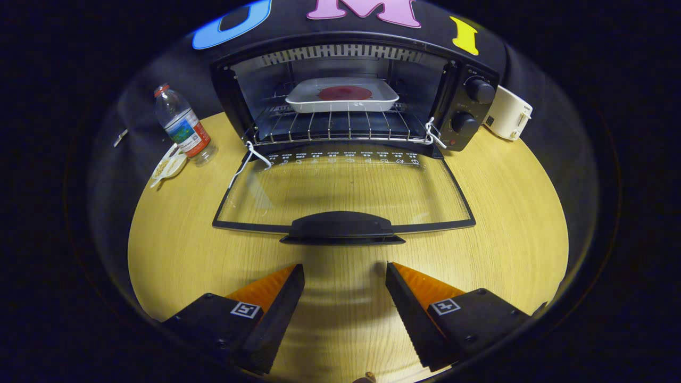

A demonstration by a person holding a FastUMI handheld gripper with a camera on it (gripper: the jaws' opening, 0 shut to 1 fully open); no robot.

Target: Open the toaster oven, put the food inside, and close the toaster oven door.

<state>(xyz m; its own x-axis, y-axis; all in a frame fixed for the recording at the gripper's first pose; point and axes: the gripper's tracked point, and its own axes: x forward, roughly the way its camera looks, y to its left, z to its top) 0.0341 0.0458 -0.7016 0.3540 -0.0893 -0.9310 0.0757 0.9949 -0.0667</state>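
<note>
On the far left of the wooden table (175,244), near its rim: a clear water bottle (183,125) with a red cap, leaning slightly, standing beside a small white dish (169,166) holding something pale, the two touching or nearly so. Bare wood between these and the oven.

At centre, against the booth wall: the black toaster oven (351,96), mouth facing the gripper, long axis running left to right. Door (343,194) swung fully down, lying flat over the table, glass panel see-through, handle (340,227) on the edge nearest the fingers. White cords (250,159) tied at both hinge corners. Inside, on the wire rack (340,128): a white rectangular tray (303,101), long side parallel to the oven's width, sitting toward the back, carrying the food (345,93), a flat round dark-red piece at its middle. Free rack in front of the tray; gaps on both sides of it to the oven walls.

Just short of the door handle: the gripper (345,279), fingers spread wide apart, holding nothing, bare table between them and a strip of bare table between tips and handle.

To the right: two black knobs (479,90) stacked on the oven's control panel, then a white appliance (508,113) just beside the oven's right wall. Open wood across the right side of the table up to its curved edge.
</note>
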